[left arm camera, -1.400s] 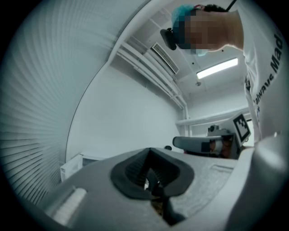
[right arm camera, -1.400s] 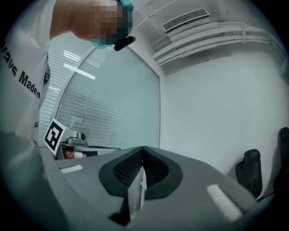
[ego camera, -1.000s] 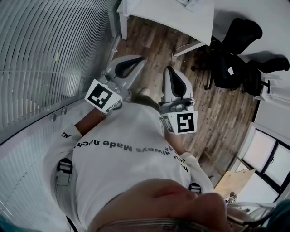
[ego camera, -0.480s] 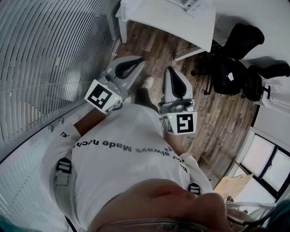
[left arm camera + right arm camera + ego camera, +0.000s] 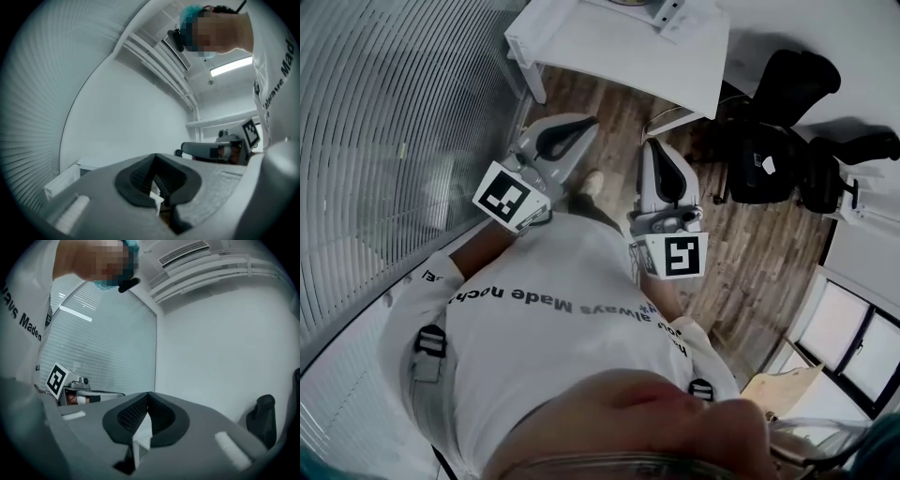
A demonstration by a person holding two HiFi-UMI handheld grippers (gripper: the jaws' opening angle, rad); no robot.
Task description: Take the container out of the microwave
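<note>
Both clenched and empty, our left hand-held gripper (image 5: 581, 125) and right hand-held gripper (image 5: 653, 147) sit level before us. With no microwave in view, we judge nothing needs grasping yet.

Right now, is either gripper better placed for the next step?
Neither. The left gripper and right gripper are both shut, empty, held side by side above the wood floor; no microwave or container is in view.

The head camera looks steeply down past the person's chest (image 5: 562, 323) onto the left tongs (image 5: 577, 129) and right tongs (image 5: 661, 159), with floor (image 5: 759, 234) beneath. Each tongs camera rides close behind its own jaws, facing level at a white wall (image 5: 225, 348), and catches the other tongs alongside.
</note>
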